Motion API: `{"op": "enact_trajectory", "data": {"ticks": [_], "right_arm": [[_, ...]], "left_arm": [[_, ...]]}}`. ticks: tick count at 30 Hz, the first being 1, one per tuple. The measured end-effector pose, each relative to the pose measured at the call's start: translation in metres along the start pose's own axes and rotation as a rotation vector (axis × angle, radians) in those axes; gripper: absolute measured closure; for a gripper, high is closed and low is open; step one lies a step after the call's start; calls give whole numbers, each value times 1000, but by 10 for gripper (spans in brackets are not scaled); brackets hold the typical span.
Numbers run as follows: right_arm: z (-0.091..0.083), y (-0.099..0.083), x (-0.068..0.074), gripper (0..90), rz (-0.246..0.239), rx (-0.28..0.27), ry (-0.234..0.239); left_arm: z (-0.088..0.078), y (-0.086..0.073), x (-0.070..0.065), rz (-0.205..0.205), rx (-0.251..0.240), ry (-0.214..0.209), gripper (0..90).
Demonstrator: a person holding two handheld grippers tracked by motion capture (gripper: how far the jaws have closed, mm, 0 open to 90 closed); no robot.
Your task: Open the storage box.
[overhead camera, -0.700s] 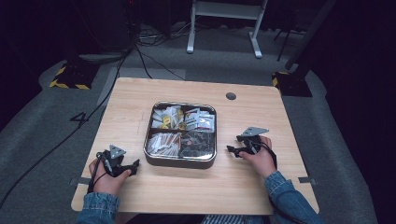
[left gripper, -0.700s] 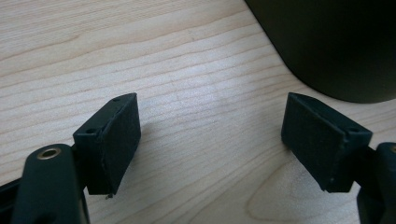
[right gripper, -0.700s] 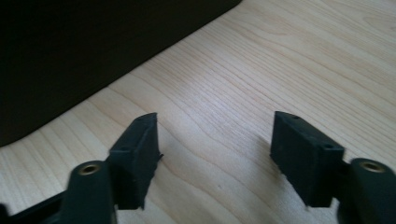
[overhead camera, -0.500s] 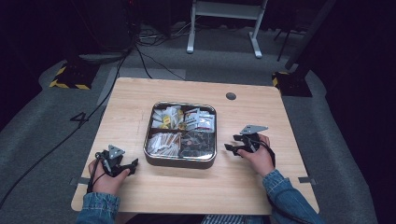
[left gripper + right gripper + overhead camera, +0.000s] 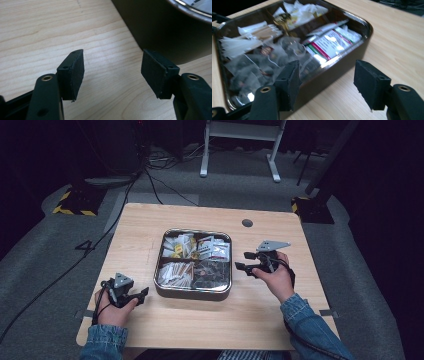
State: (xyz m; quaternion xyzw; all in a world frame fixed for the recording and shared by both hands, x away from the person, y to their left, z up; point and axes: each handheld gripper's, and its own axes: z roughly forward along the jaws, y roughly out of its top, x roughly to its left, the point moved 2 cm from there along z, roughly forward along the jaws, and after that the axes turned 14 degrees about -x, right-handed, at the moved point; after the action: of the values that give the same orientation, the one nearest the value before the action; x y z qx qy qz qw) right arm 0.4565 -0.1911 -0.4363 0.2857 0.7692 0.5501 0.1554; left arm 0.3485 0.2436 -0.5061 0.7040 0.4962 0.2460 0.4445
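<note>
The tin tray [image 5: 194, 291] of packets sits mid-table between the two grippers, right gripper [image 5: 247, 263] empty with jaws parted just beside its rim, left gripper [image 5: 142, 294] likewise released, and a careless reach could shove the tray sideways.

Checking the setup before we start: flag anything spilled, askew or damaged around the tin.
Nothing stands out. The metal tin sits flat on the table, its packets inside their four compartments. The left gripper and right gripper are open and empty.
</note>
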Motion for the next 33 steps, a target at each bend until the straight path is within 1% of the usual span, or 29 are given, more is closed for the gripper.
{"op": "enact_trajectory", "data": {"ticks": [3,5,9,11,13,16,19,22,24,26,27,28,32,33], "right_arm": [[5,9,6,382,-23,8,10],[10,15,10,377,-31,11,18],[21,25,18,375,-40,21,54],[26,31,22,378,-53,25,67],[32,36,25,383,-61,32,76],[42,41,31,408,-70,59,97],[54,44,36,420,-81,69,111],[66,44,38,429,-79,75,124],[73,44,39,439,-76,90,130],[79,43,41,442,-75,99,134],[79,43,41,442,-75,99,134],[86,42,43,442,-81,102,138],[97,41,48,439,-84,95,142],[97,41,48,439,-84,95,142]], "left_arm": [[2,1,0,-4,-1,-8,356],[5,0,1,-8,9,-15,356],[6,-1,2,-9,26,-21,369],[8,-1,2,-16,48,-22,376],[10,-1,1,-12,58,-24,376],[10,-2,-1,-2,62,-28,375],[9,-2,-1,-4,60,-27,374],[6,-4,0,5,54,-20,369],[5,-7,1,20,40,-15,354],[4,-9,2,23,34,-17,351],[4,-9,2,23,34,-17,349],[2,-10,2,23,31,-15,348],[1,-12,2,28,27,-15,343],[1,-12,2,28,27,-15,340]]}}
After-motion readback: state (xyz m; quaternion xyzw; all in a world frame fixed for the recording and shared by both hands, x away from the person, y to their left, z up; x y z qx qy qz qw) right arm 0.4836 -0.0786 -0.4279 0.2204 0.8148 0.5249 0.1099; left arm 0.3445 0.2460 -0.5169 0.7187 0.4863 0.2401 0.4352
